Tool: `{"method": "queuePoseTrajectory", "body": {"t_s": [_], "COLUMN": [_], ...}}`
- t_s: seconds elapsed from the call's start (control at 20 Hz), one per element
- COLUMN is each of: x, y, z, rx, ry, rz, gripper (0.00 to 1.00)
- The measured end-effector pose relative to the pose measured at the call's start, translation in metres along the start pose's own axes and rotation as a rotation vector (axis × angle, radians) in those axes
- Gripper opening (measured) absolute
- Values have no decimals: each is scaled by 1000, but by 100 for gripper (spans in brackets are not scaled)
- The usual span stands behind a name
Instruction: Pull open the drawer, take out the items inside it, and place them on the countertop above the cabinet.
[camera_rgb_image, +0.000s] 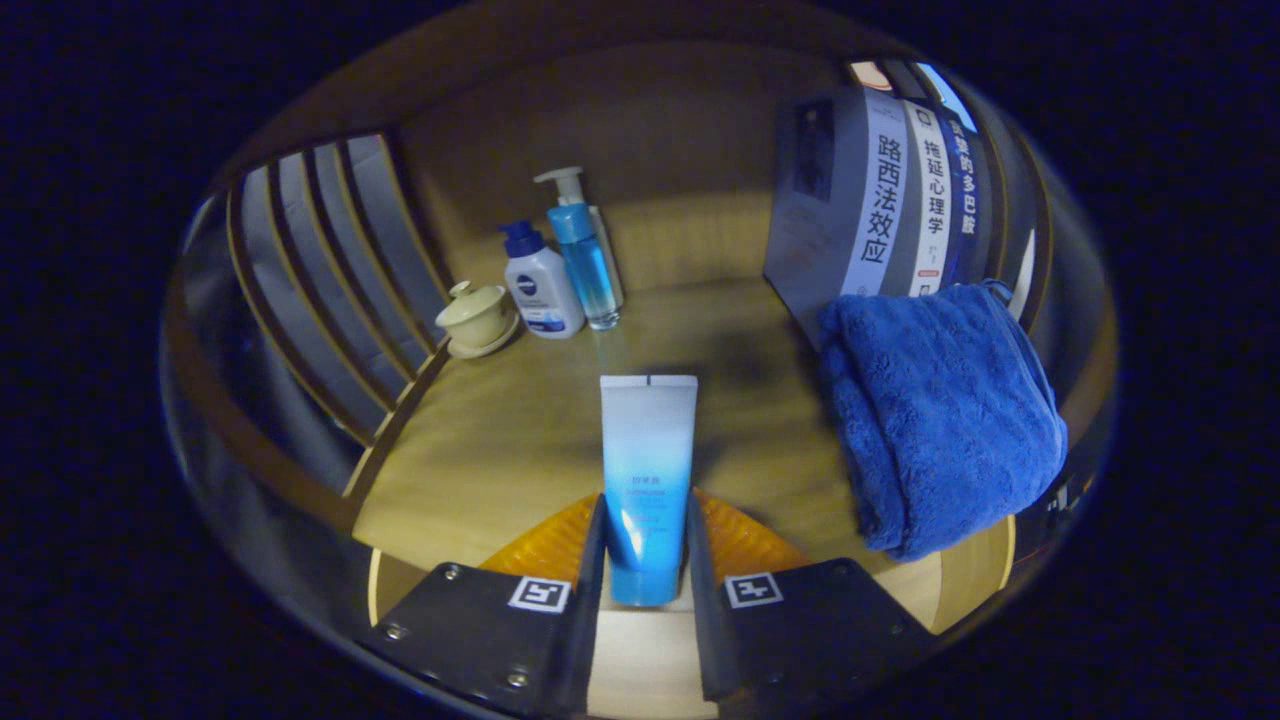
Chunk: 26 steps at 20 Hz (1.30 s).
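Item 1 — gripper (646, 560): two fingers (590, 560) closed on a blue-and-white plastic squeeze tube (648, 480), one finger pressing each side of its lower part. The tube stands upright between the fingers, flat crimped end up, cap end down between the finger bases, its white upper half rising clear of them.

Item 2 — light wooden table (500, 440): the surface ahead of and under the fingers, with a wooden back wall beyond and a slatted wooden side panel (320, 270) at the left.

Item 3 — small cream ceramic lidded cup on a saucer (476, 318): left rear corner of the table, next to the slatted panel.

Item 4 — white plastic pump bottle with a dark blue cap (540, 285): just right of the cup, upright.

Item 5 — tall clear blue pump bottle with a white pump head (585, 255): just beside the white bottle, close to the back wall, upright.

Item 6 — row of upright books with grey, white and blue spines (890, 190): right rear of the table, leaning slightly.

Item 7 — folded dark blue terry towel (935, 420): in front of the books, touching or overlapping their lower edge, to the right of the tube and well apart from it; its near end reaches the table's front edge.
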<state>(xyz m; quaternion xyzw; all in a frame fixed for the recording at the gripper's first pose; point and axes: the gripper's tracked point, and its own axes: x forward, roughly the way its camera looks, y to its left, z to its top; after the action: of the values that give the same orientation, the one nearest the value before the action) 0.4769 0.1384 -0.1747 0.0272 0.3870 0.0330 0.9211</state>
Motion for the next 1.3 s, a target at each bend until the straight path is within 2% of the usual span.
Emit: {"method": "queuePoseTrajectory", "body": {"t_s": [0.1, 0.25, 0.45, 0.65, 0.75, 0.8, 1.0, 1.3], "x": [0, -20, -70, -133, -165, -180, -230, -279], "y": [-1, -3, -8, -4, -1, 4, 7, -3], "z": [11, 22, 24, 6, -9, -19, -54, -132], "rx": [-1, -18, -56, -52, -39, -29, 10, 39], "ry": [-59, -124, -216, -278, -310, -325, -390, -506], "rz": [-9, -9, 2, 62, 96, 116, 150, 121], "gripper": [47, 48, 51, 56, 61, 73, 99, 99]}}
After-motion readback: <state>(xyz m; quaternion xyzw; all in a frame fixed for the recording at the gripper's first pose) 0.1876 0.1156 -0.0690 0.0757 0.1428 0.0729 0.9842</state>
